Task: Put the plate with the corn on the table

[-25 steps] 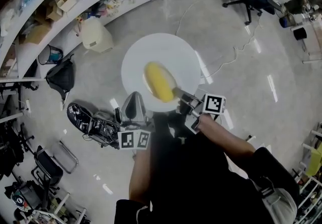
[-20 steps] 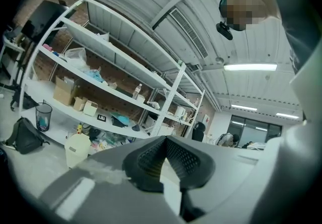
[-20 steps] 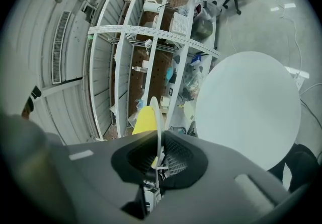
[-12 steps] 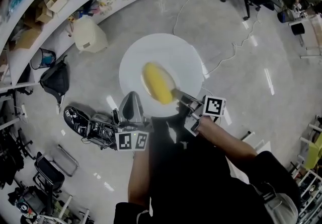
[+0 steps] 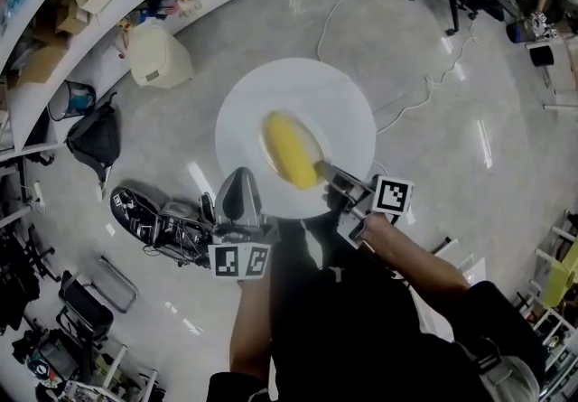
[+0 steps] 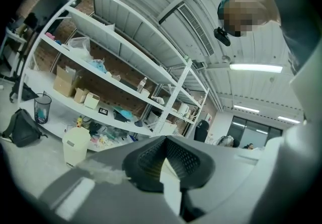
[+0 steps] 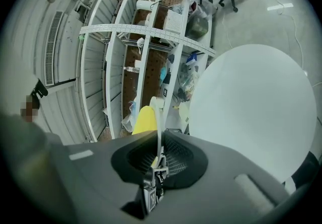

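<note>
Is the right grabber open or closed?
Shut. The right gripper pinches the plate by its thin white rim, corn just beyond.

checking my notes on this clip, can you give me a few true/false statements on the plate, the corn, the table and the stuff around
1. The corn lies on the plate. True.
2. The right hand-held gripper is open and empty. False: it is shut on the plate's rim.
3. The table is square and dark. False: it is round and white.
4. A cream bin stands on the floor. True.
5. A black bag lies on the table. False: it lies on the floor, well off to the table's left in the head view.
</note>
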Action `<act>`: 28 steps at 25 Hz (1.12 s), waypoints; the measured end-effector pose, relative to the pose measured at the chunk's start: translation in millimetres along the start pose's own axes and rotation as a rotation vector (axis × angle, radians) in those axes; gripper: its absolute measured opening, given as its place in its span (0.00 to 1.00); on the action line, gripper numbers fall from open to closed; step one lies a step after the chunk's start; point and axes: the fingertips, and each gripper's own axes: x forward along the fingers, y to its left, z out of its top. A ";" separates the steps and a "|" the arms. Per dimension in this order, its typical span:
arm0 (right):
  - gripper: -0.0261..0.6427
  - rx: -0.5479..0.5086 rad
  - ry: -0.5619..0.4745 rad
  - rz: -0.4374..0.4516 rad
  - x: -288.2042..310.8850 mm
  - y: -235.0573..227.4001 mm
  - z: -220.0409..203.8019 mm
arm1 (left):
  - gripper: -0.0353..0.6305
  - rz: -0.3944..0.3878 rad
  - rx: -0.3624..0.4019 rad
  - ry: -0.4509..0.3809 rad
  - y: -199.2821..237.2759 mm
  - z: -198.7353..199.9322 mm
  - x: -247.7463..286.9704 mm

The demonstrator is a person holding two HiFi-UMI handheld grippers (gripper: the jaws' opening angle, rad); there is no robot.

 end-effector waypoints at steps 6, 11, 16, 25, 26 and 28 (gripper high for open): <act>0.09 -0.003 0.013 0.004 14.2 -14.6 1.1 | 0.06 0.002 -0.005 -0.004 12.6 -10.4 7.9; 0.09 0.004 0.016 0.007 23.0 -24.7 0.0 | 0.06 0.003 -0.006 -0.009 21.0 -18.6 14.2; 0.09 0.001 0.018 0.010 29.5 -31.1 -0.3 | 0.06 0.003 -0.016 -0.019 26.9 -23.9 19.4; 0.09 0.001 0.015 0.009 44.5 -43.3 -0.5 | 0.06 0.006 -0.023 -0.021 44.2 -33.7 22.7; 0.09 0.002 0.014 0.010 45.5 -45.3 0.0 | 0.06 0.007 -0.023 -0.021 45.2 -35.2 23.3; 0.09 0.003 0.015 0.008 47.3 -49.3 0.6 | 0.06 0.009 -0.024 -0.020 47.2 -38.0 24.4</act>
